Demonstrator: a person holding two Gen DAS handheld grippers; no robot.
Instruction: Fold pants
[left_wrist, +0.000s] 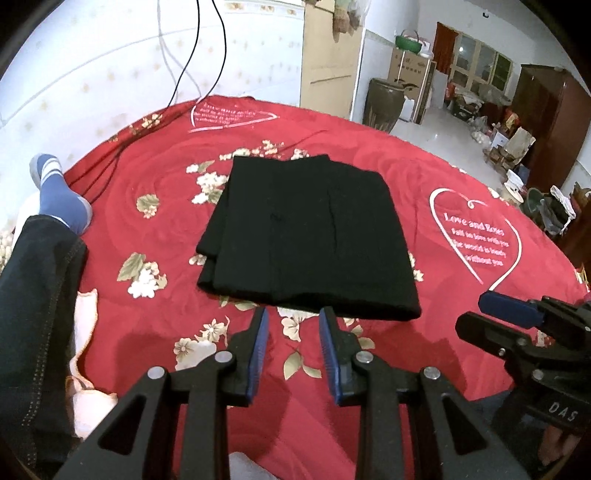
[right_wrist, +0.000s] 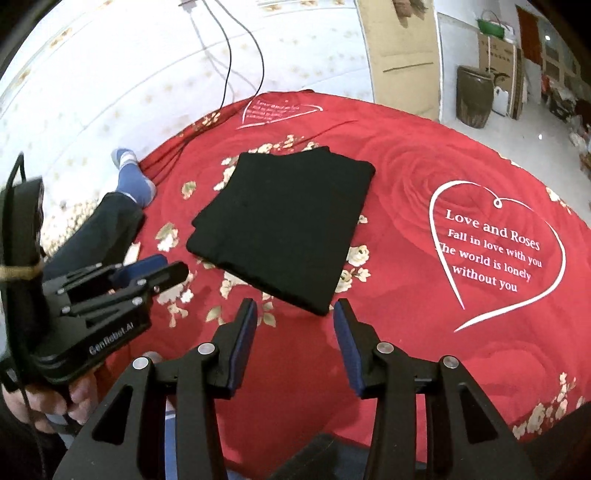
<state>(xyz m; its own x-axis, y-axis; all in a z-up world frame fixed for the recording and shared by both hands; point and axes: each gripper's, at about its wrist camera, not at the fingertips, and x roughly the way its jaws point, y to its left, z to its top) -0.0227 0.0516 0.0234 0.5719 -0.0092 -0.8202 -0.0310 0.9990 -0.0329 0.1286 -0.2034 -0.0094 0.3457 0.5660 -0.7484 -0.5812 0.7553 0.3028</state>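
The black pants (left_wrist: 306, 236) lie folded into a flat rectangle on the red flowered bedspread (left_wrist: 369, 369); they also show in the right wrist view (right_wrist: 284, 225). My left gripper (left_wrist: 293, 314) is open and empty, hovering just short of the fold's near edge. My right gripper (right_wrist: 295, 306) is open and empty, just short of the fold's near corner. Each gripper shows in the other's view: the right one at the right edge (left_wrist: 495, 306), the left one at the left (right_wrist: 166, 266).
The person's leg in dark jeans with a blue sock (left_wrist: 59, 199) rests on the bedspread's left edge. Black cables (left_wrist: 110, 162) trail over the far left of the bed. Beyond the bed are a brown jar (left_wrist: 384, 103), boxes and a wardrobe (left_wrist: 550, 122).
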